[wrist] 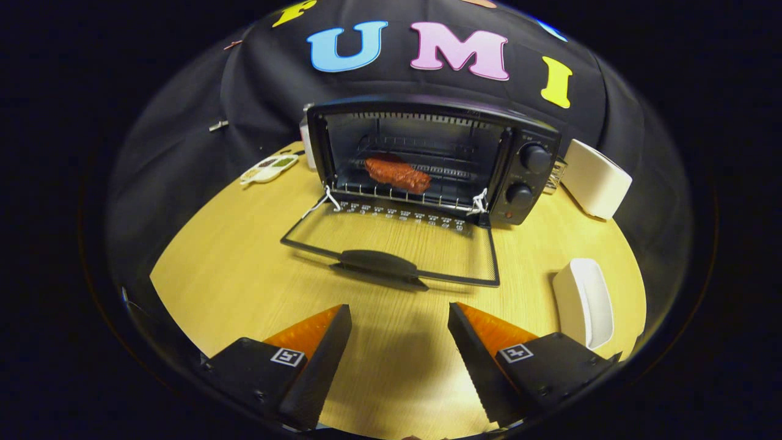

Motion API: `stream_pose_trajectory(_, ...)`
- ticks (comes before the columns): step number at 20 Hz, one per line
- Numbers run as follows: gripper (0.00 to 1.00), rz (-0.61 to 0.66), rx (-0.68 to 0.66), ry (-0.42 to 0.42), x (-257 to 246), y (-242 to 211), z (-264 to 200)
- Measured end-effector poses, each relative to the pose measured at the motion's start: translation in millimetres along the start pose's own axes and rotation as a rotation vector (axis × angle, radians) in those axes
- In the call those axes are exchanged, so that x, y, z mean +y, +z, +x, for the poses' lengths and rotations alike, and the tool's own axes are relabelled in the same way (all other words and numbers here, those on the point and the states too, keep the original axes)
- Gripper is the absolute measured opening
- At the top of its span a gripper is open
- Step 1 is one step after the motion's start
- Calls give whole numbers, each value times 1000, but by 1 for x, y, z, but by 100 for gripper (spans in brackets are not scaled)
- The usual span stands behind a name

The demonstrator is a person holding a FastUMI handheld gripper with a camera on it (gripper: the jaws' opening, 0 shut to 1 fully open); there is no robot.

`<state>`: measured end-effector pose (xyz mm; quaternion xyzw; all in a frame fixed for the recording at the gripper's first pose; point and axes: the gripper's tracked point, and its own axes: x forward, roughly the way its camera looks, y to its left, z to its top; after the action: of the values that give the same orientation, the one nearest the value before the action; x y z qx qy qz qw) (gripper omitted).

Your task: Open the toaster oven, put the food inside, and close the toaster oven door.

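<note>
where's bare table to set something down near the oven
Bare wood lies between the open fingers and the lowered door, and left of the door below the small dish. Crowded on the right: two white containers beside the toaster oven, food on its rack.

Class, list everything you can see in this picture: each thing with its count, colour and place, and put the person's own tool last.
toaster oven: one, black, at the table's far side, door dropped open flat toward the tool
food: one, reddish-brown, on the rack inside the oven
white containers: two, one right of the oven, one nearer, by the right finger
small tray: one, pale, left of the oven
table: one, light wood
tool: one, fingers apart, holding nothing, short of the door handle
</note>
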<state>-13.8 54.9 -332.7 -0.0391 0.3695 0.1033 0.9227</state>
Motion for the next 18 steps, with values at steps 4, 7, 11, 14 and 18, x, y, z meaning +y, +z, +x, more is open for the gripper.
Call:
stream_pose_trajectory(4, 99, -39, 13, -21, -4, -5, 24)
stream_pose_trajectory(7, 100, 1, 16, -20, -4, -1, 38)
stream_pose_trajectory(11, 100, 33, 26, 15, 4, 5, 55)
stream_pose_trajectory(14, 99, 48, 22, 43, 9, 13, 56)
stream_pose_trajectory(18, 99, 29, -16, 64, 10, 29, 43)
